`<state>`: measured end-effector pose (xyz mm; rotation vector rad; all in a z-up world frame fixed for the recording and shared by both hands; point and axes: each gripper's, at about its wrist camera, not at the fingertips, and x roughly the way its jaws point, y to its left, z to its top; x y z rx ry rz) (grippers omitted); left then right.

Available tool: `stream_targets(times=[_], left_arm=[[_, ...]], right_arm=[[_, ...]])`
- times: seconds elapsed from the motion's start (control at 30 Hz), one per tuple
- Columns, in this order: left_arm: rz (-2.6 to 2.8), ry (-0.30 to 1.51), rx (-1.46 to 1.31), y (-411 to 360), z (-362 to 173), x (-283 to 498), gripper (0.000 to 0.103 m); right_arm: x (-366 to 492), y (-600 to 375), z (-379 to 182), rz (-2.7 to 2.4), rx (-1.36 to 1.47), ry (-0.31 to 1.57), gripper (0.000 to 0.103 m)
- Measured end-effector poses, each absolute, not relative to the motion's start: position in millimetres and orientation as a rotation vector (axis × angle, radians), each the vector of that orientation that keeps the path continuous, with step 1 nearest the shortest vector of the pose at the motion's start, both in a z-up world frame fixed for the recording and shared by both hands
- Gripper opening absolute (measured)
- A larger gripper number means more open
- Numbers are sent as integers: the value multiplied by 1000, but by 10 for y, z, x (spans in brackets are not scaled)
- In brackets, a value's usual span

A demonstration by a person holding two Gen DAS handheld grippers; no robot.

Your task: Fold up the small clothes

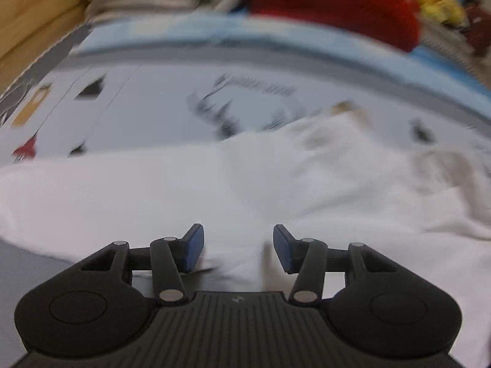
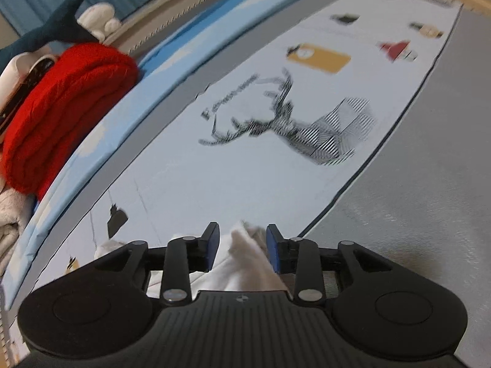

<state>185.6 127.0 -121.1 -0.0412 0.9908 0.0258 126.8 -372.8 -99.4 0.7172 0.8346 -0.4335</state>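
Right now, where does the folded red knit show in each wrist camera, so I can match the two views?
Left wrist: the red knit sits at the top, right of centre, blurred, beyond the blue mat edge.
Right wrist: it lies at the left edge, mid-height, beside that blue edge.
Shared landmark: the deer print on the pale mat.

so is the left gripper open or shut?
Open: left gripper pads stand apart, white garment lying between them, not pinched.
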Motion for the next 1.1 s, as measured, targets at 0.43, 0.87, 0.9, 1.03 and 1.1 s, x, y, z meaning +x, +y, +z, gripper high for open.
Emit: stream_targets(times=[0.43,0.87,0.9,1.03,1.1], left_arm=[[-178,873,30,519,-1060,1728,56],[-197,841,-77,567,-749,1352,56],[-202,848,-80,544,-773,1317,56],[-258,884,-112,420,-880,1212,56],[-285,930,-128,355,-995,1204,56]], right_arm=[[1436,-3660,-1195,-377,690,891,12],[582,-2064,-1044,390,239,1092,11],[550,-2034,-1080,375,234,1097,11],[488,-2028,-1062,303,271,1062,11],[457,-2032,-1025,276,308,1042,14]])
